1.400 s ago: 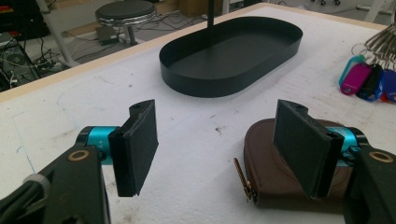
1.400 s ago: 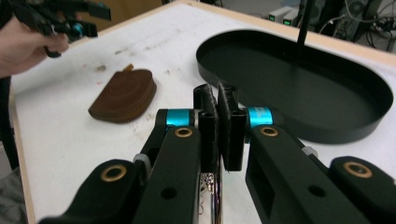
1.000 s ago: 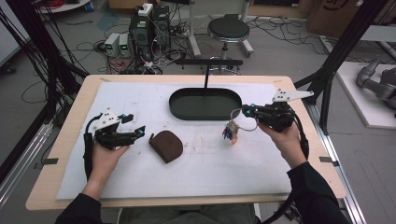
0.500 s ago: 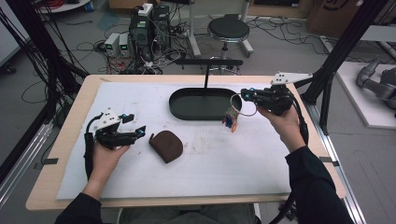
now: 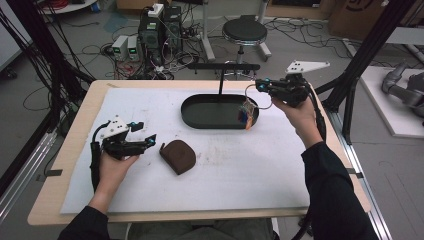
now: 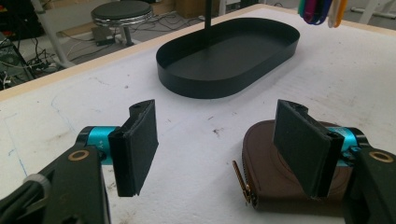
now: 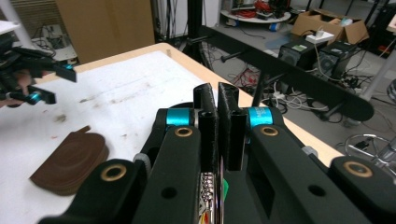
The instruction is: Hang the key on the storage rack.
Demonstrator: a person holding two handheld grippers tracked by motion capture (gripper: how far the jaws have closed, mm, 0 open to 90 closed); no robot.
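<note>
My right gripper (image 5: 259,85) is held up over the right end of the black oval tray (image 5: 200,120), shut on a key ring (image 5: 251,98). Coloured tags (image 5: 246,114) dangle from the ring above the tray. In the right gripper view the jaws (image 7: 217,93) are pressed together on the ring, with a beaded chain (image 7: 208,186) below them. My left gripper (image 5: 145,132) rests low at the table's left, open, just left of a brown zip pouch (image 5: 178,156). The left gripper view puts the pouch (image 6: 275,186) behind its right jaw, the gripper (image 6: 215,135) holding nothing.
A black post with a crossbar (image 5: 223,66) rises from the tray's far side, close to the right gripper. A white mat (image 5: 280,165) covers the wooden table. Beyond the far edge stand a stool (image 5: 245,32) and cabled boxes (image 5: 155,27).
The right gripper has risen from beside the tray's right end, carrying the key ring up and toward the far crossbar. The left gripper and the pouch have stayed put.
</note>
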